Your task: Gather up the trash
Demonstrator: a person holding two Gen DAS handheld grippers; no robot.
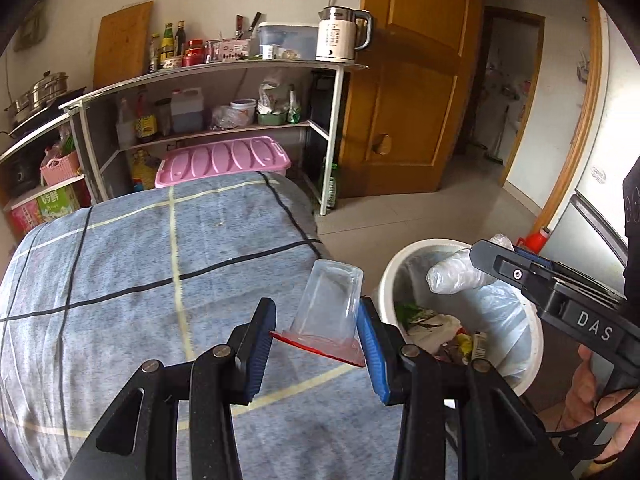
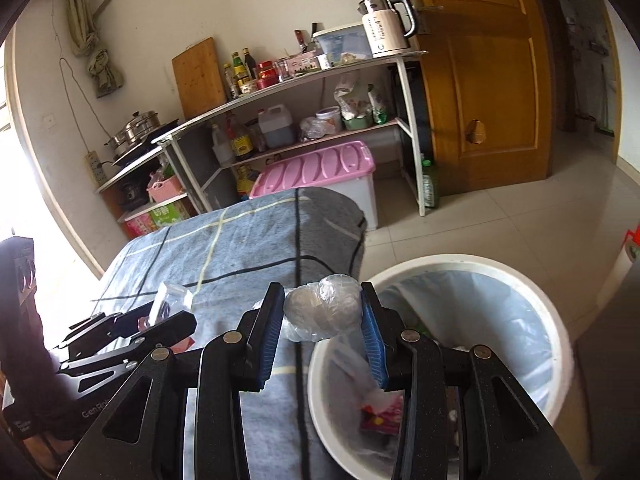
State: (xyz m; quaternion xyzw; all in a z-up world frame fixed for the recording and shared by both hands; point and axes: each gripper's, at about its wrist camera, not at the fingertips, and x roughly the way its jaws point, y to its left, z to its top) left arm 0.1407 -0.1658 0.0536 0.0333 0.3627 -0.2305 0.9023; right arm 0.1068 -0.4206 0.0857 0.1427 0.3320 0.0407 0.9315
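Note:
My left gripper [image 1: 317, 330] is shut on a clear plastic cup [image 1: 328, 300] with a red lid, held over the right edge of the blue checked cloth [image 1: 160, 264]. My right gripper [image 2: 322, 314] is shut on a crumpled clear plastic wrapper [image 2: 324, 306] and holds it at the near rim of the white trash bin [image 2: 460, 262]. The wrapper [image 1: 452, 274] also shows in the left wrist view above the bin [image 1: 384, 280]. The bin is lined with a bag and holds several pieces of trash. The left gripper [image 2: 132, 324] shows at the left of the right wrist view.
A white shelf rack [image 1: 332, 136] with bottles, jars and a kettle [image 1: 342, 34] stands behind the cloth-covered table. A pink-lidded box [image 1: 224, 158] sits under it. A wooden door [image 1: 404, 80] is at the back, and tiled floor [image 1: 420, 216] lies beyond the bin.

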